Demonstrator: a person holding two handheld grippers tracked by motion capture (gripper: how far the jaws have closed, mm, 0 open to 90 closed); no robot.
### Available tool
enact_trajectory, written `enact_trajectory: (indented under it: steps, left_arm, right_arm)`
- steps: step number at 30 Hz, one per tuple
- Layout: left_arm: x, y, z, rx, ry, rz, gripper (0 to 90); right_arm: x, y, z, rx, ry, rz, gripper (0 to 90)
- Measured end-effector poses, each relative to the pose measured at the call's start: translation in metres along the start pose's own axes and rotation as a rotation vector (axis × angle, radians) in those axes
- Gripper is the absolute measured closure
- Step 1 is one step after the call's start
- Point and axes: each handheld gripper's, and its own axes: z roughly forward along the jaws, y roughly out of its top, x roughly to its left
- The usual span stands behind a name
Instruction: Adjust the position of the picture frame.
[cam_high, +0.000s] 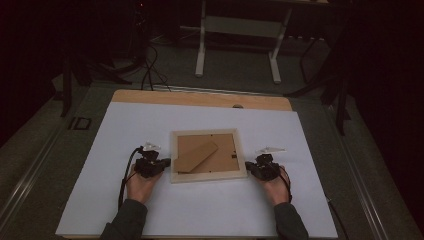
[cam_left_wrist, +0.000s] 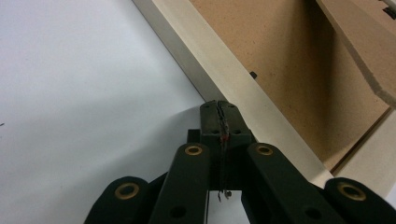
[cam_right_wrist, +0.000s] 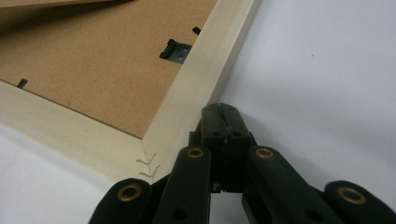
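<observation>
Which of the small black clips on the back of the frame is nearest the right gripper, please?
The wide black clip on the frame's side rail, just ahead of the right gripper; the other tabs are smaller and farther off.

A picture frame lies face down in the middle of the tabletop, with its stand flap lying across its backing board. The left claw sits just beside the frame's left edge and the right claw just beside its right edge, both near the frame's front corners.
</observation>
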Motion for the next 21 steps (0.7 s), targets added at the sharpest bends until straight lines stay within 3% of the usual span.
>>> enact_trajectory:
  steps: [11,21]
  left_arm:
    - [0.0062,0.0011,0.0033,-0.023,-0.026,-0.034,90.0]
    - [0.0072,0.0057,0.0059,-0.020,-0.005,-0.036,90.0]
  right_arm:
    - [0.0032,-0.0009,-0.0011,0.004,-0.009,-0.005,89.9]
    - [0.0069,-0.0029,-0.0032,0.011,-0.010,-0.013,90.0]
